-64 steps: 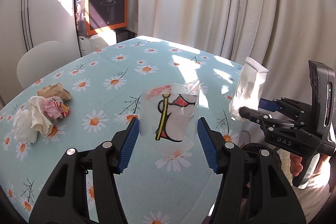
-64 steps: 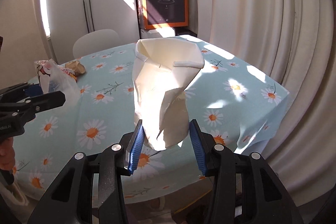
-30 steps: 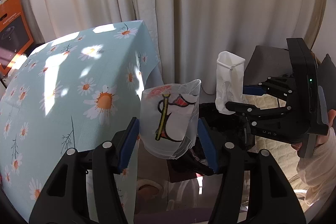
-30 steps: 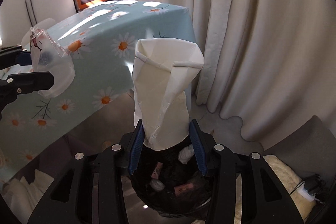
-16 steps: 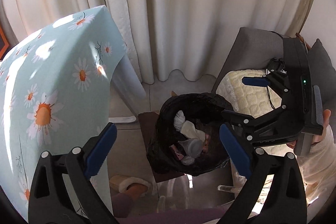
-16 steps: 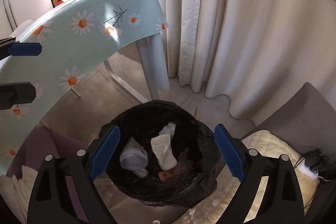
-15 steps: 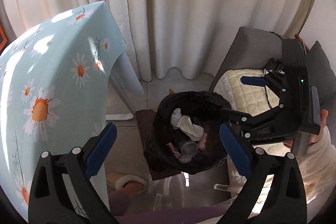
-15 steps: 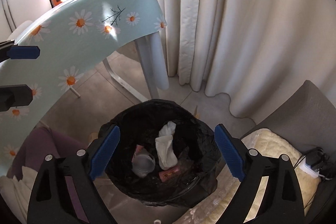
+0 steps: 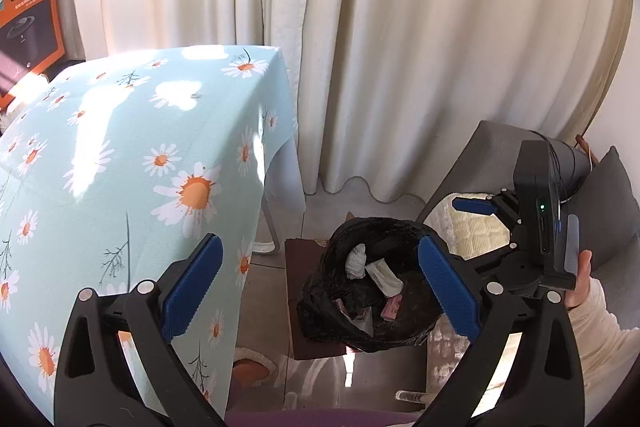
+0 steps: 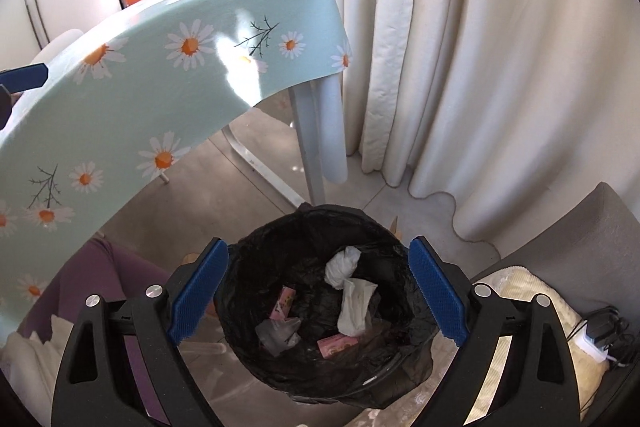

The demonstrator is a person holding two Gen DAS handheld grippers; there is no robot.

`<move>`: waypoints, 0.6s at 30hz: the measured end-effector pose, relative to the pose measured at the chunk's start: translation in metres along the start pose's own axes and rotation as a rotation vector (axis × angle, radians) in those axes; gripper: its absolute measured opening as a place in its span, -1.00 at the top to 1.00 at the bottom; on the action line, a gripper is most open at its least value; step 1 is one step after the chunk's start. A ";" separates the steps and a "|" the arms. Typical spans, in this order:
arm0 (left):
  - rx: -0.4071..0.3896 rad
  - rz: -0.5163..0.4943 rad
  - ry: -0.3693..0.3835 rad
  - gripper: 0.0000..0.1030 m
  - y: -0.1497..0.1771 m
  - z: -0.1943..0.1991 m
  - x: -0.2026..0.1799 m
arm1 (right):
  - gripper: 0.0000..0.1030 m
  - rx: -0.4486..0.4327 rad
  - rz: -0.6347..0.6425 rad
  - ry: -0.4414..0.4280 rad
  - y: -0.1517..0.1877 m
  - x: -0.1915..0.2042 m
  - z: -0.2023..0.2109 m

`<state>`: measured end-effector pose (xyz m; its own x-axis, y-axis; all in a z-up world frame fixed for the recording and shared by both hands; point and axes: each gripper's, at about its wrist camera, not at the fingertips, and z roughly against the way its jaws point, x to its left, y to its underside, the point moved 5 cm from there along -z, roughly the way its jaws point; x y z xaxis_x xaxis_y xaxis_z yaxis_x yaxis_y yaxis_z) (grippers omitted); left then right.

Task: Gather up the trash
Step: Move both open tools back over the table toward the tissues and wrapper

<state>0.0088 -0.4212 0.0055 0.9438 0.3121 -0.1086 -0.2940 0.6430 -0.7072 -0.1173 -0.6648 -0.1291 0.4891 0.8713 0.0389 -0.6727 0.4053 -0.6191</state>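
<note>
**Both grippers empty above the bin**

Cream pleated curtains (image 10: 480,67) filled the background. The worktop under a pale blue daisy-print tablecloth (image 9: 120,155) stood left of the bin, its white leg (image 10: 310,143) near the bin's far side. A grey cushioned seat (image 10: 580,239) with a cream ribbed pad lay to the right.

The round bin lined with a black plastic bag (image 10: 256,259) sat on the floor between worktop and seat. Inside it lay the collected trash: a crumpled white paper bag (image 10: 354,303), a white paper wad (image 10: 340,265), a clear plastic cup (image 10: 278,333), and two pink wrappers (image 10: 336,343), one beside the cup and one below the paper bag.

The right gripper (image 10: 318,291) hung over the bin mouth, jaws wide, nothing between them. The left gripper (image 9: 320,287) pointed down at the bin's left side, jaws spread fully, also empty. A hand (image 9: 580,279) in a cream sleeve held the right gripper's body.
</note>
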 end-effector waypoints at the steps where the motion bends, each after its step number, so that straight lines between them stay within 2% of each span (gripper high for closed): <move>1: -0.015 0.015 -0.004 -0.88 -0.002 0.008 0.005 | -0.70 -0.004 0.012 -0.006 -0.003 0.005 0.001; 7: -0.107 0.065 -0.114 -0.88 -0.002 0.053 0.040 | -0.70 -0.054 0.098 -0.037 -0.029 0.040 0.013; 18: -0.171 0.171 -0.304 -0.89 0.026 0.125 0.115 | -0.74 -0.157 0.236 -0.199 -0.075 0.128 0.038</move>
<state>0.0904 -0.2813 0.0615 0.7883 0.6139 -0.0411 -0.3893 0.4459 -0.8060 -0.0253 -0.5735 -0.0477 0.2020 0.9791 0.0222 -0.6530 0.1515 -0.7420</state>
